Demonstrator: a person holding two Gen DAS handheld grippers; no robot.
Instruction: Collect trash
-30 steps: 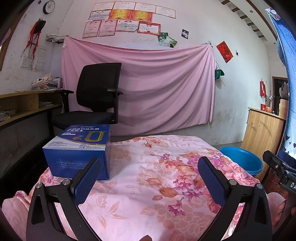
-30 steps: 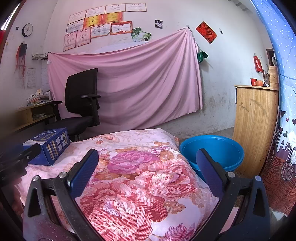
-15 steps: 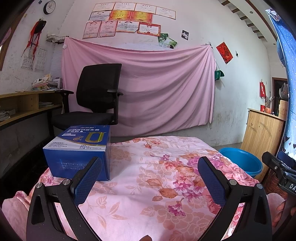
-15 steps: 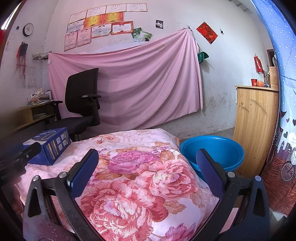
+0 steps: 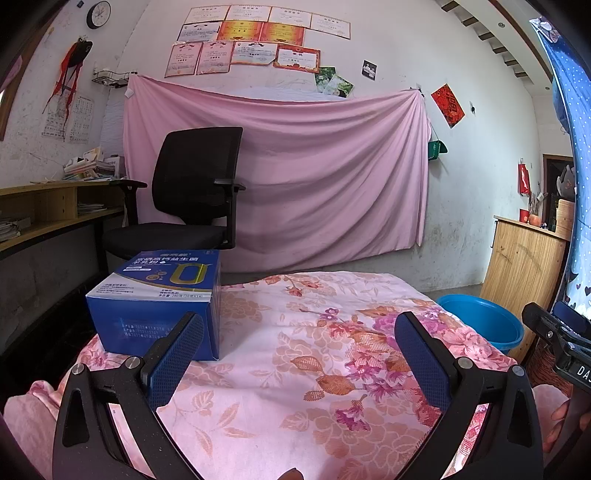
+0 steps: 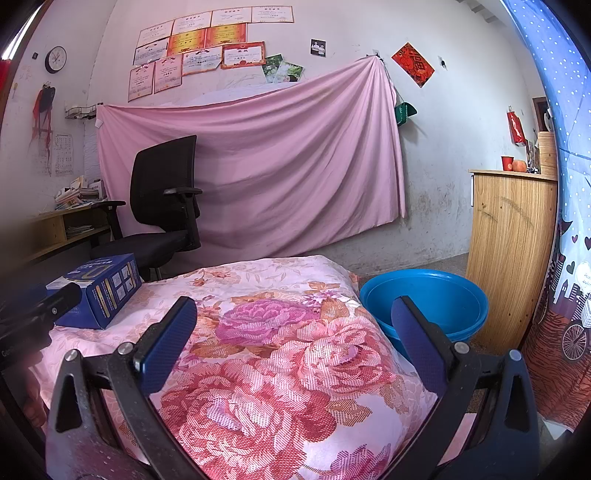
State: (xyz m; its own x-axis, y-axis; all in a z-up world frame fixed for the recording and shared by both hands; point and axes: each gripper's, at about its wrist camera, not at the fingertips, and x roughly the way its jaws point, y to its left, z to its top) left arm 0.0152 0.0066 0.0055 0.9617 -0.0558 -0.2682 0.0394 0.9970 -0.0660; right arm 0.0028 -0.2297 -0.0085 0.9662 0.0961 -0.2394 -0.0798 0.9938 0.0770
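Blue basin [image 6: 424, 299] beside floral cloth [image 5: 314, 354], nothing visible inside. Blue box [image 5: 159, 306] resting closed on cloth. Left gripper [image 5: 299, 343] and right gripper [image 6: 291, 325] spread wide, grasping nothing.

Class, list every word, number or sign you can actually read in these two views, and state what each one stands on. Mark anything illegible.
"DA": white letters, cut off at the frame edge, on the right claw as the left wrist view shows it.
Blue box: Chinese print and a large gold ring-shaped logo, too blurred to read.
Wall certificates: too small.
Red diamond paper: one character, blurred.
Wall clock: numerals illegible.
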